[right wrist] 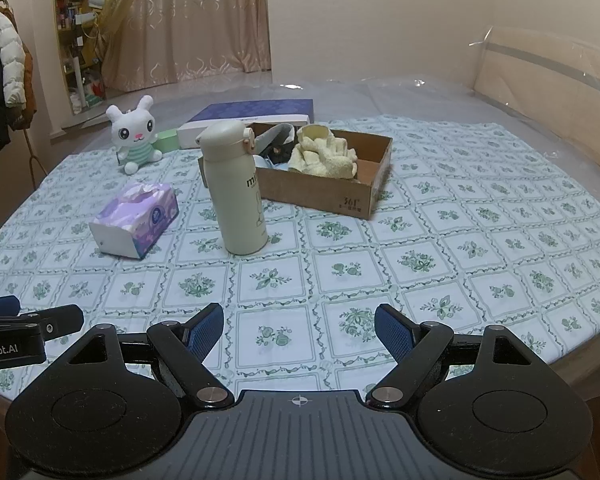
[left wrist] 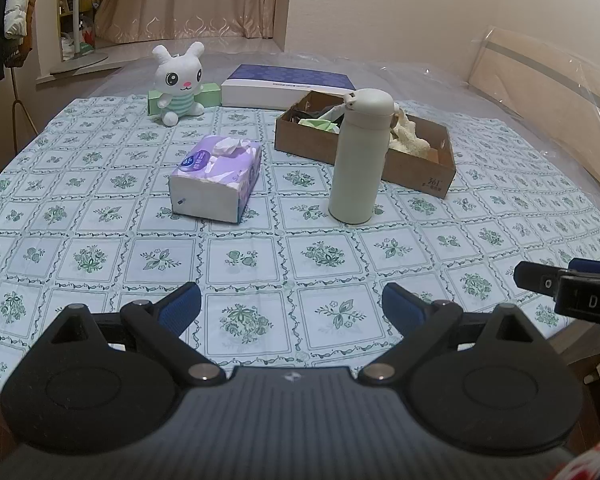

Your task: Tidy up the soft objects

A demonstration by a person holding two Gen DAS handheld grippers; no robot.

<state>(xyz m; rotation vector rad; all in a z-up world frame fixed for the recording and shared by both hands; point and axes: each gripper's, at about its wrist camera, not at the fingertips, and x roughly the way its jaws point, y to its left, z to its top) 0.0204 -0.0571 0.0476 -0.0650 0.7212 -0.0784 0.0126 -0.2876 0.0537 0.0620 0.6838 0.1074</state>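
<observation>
A white plush rabbit point(left wrist: 179, 82) sits upright at the far left of the table; it also shows in the right wrist view point(right wrist: 134, 138). A brown cardboard box point(left wrist: 416, 168) at the back right holds a cream fluffy cloth point(right wrist: 326, 154) and other soft items point(right wrist: 276, 146). A purple tissue pack point(left wrist: 216, 178) lies mid-table, also in the right wrist view point(right wrist: 136, 226). My left gripper point(left wrist: 292, 306) is open and empty near the front edge. My right gripper point(right wrist: 299, 330) is open and empty beside it.
A cream thermos bottle point(left wrist: 360, 156) stands upright in front of the box point(right wrist: 324, 192). A blue and white flat box point(left wrist: 288, 84) and a green box point(left wrist: 210, 94) lie at the back. The floral tablecloth point(left wrist: 260, 264) covers the table.
</observation>
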